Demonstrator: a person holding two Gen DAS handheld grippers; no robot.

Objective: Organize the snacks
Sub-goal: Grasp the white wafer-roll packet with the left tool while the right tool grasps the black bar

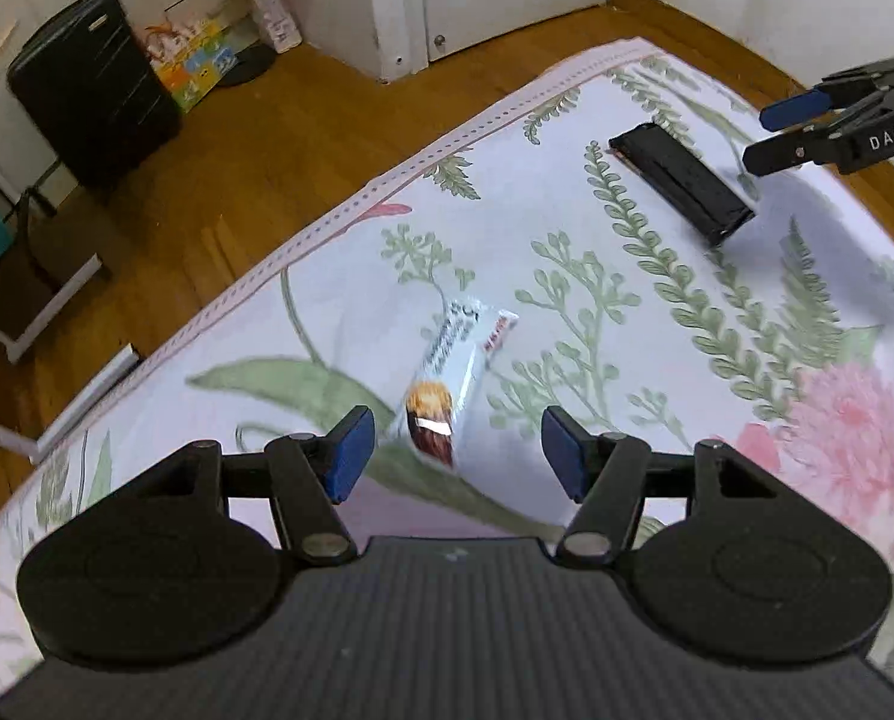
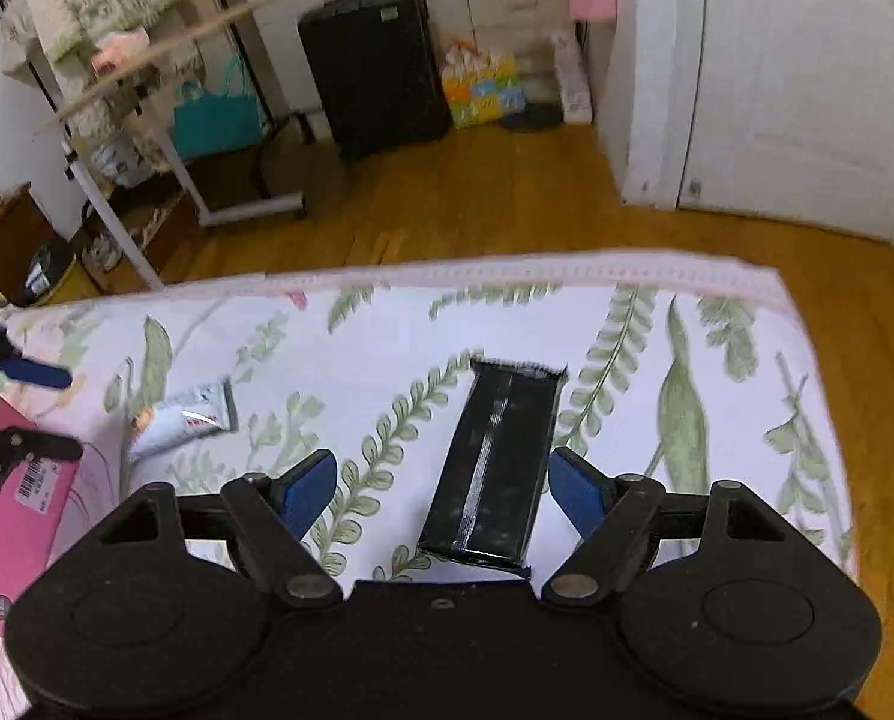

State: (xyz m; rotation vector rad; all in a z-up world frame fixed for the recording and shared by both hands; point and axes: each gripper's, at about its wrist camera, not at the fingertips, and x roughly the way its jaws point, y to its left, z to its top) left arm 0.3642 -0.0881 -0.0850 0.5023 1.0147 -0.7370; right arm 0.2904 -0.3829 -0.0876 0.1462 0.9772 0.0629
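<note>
A white snack bar wrapper (image 1: 447, 378) with a nut picture lies on the floral bedsheet (image 1: 567, 228). My left gripper (image 1: 456, 456) is open and hovers just above its near end, which shows between the blue pads. A black snack packet (image 1: 681, 183) lies farther right. In the right wrist view that black packet (image 2: 498, 468) lies between the open fingers of my right gripper (image 2: 441, 492), nearer the right pad. The white bar (image 2: 186, 417) shows at the left there. The right gripper also shows in the left wrist view (image 1: 759, 135), open above the black packet.
A pink box (image 2: 9, 516) sits on the bed at the left of the right wrist view. The bed edge (image 1: 339, 210) drops to a wooden floor (image 1: 255, 138). A black suitcase (image 1: 93, 84), a clothes rack (image 2: 105, 90) and white doors (image 2: 807, 90) stand beyond.
</note>
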